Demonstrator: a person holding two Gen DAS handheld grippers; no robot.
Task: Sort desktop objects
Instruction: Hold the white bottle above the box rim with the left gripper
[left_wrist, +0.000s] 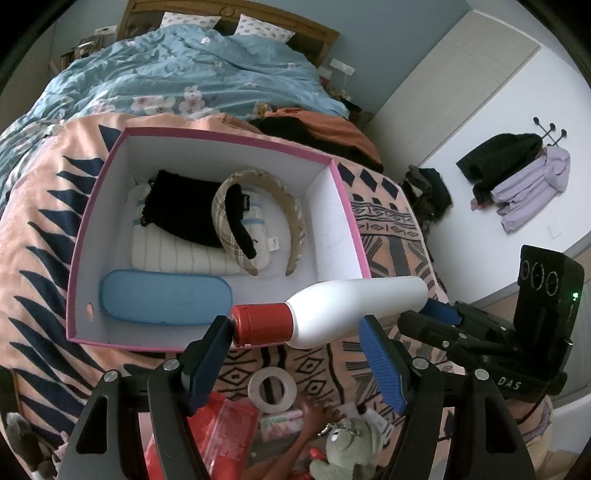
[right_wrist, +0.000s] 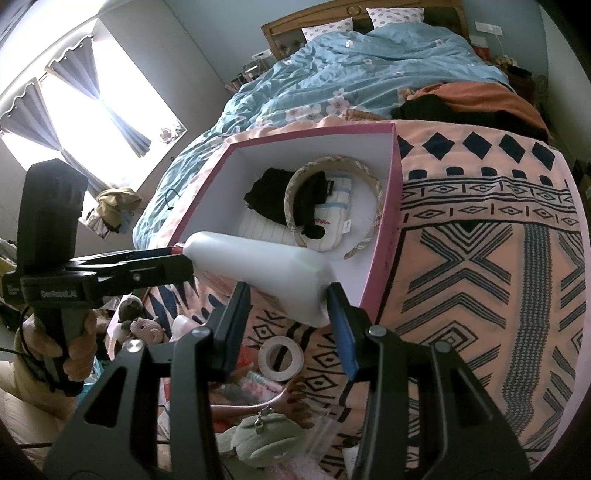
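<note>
A white bottle (left_wrist: 351, 306) with a red cap (left_wrist: 262, 325) hangs level over the near rim of a pink-edged white box (left_wrist: 229, 136). My right gripper (right_wrist: 287, 290) is shut on the bottle's (right_wrist: 258, 262) wide base, a pad on each side. In the left wrist view the right gripper (left_wrist: 424, 314) comes in from the right. My left gripper (left_wrist: 295, 323) stands open around the cap end. Its left fingertip (left_wrist: 225, 325) is at the cap's top, and its right pad (left_wrist: 376, 358) is clear of the body. The left gripper (right_wrist: 181, 258) hides the cap in the right wrist view.
The box (right_wrist: 314, 129) holds a blue case (left_wrist: 166, 297), a plaid headband (left_wrist: 258, 206), a black pouch (left_wrist: 181, 210) and folded white cloth (left_wrist: 184, 254). Below the grippers lie a tape roll (left_wrist: 272, 389), a red packet (left_wrist: 225, 424) and a plush toy (left_wrist: 347, 450) on the patterned blanket (right_wrist: 480, 258).
</note>
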